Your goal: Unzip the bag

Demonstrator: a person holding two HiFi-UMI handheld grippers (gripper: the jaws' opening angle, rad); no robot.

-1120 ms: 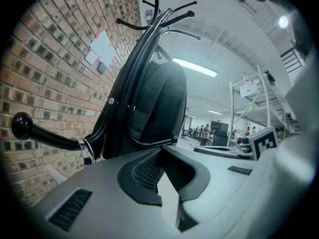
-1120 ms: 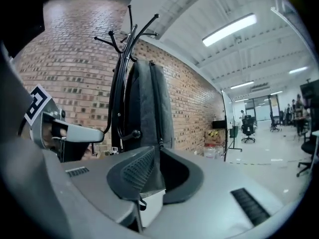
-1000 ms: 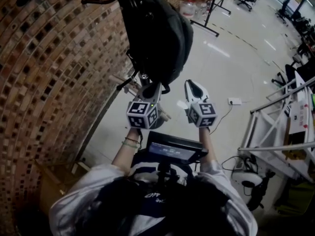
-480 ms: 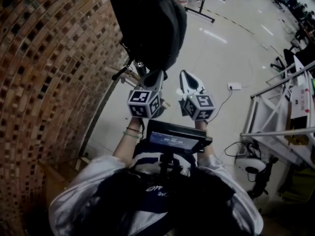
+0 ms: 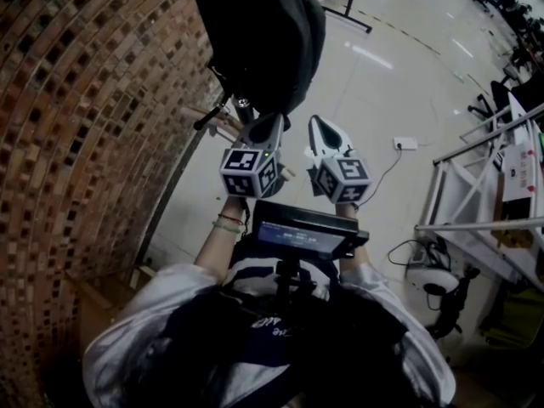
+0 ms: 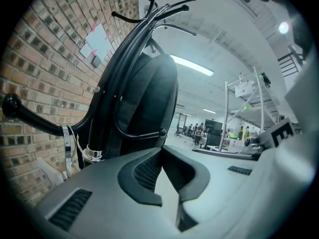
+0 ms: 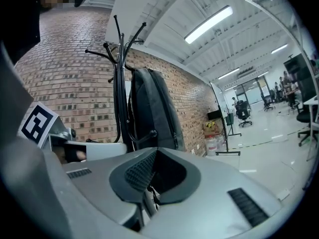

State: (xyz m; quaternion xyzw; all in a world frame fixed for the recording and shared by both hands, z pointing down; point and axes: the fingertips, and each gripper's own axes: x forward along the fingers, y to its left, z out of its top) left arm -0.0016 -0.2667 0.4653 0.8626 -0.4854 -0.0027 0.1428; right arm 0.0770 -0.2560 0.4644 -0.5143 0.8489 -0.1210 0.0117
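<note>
The bag, a dark backpack, is hung on the coat stand against the brick wall. In the head view its lower end lies just beyond the two grippers. In the right gripper view a zip line with a small pull is seen running down its side. It appears closed, so the unzipping is judged not yet begun.

Within the last second the jaws of the right gripper, spread before, have been brought fully together on nothing. Both grippers have been carried slightly nearer the bag. This closing is judged a readying move rather than a grip, since the pull is well apart from them. The pads of the left gripper are held a narrow wedge apart, with nothing between them.

The bag's top is cut off in the head view, and any other zips cannot be made out.
</note>
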